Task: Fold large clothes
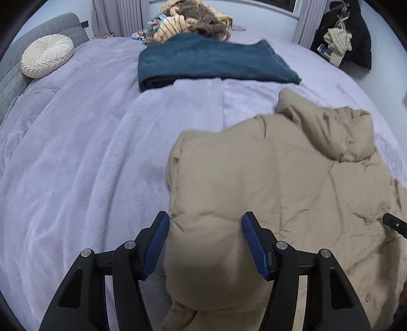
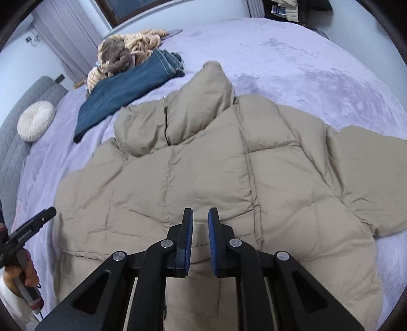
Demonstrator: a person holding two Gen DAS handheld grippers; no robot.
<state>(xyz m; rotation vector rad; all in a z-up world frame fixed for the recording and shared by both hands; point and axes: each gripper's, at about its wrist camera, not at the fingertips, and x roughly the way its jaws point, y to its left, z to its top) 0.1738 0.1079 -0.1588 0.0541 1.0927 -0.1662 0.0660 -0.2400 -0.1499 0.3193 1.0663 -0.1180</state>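
A beige quilted puffer jacket [image 2: 208, 163] lies spread on the lilac bed cover [image 1: 76, 152], its hood [image 2: 193, 109] toward the far side. My left gripper [image 1: 204, 229] stands over the jacket's [image 1: 254, 178] left edge, and a puffy bulge of sleeve fills the space between its blue pads [image 1: 157, 234] and touches both. At the near hem, my right gripper [image 2: 201, 216] has its jaws almost together, with jacket fabric in the narrow gap. One of its fingertips [image 1: 394, 224] shows at the right edge of the left wrist view.
A folded dark teal blanket [image 1: 211, 63] lies beyond the jacket, with a heap of tan and brown clothes [image 1: 198, 23] behind it. A round white cushion [image 1: 47, 54] leans on the grey headboard [image 1: 15, 71]. Dark clothes hang at the far right [image 1: 343, 38]. A hand [image 2: 25, 275] holds the left gripper's handle.
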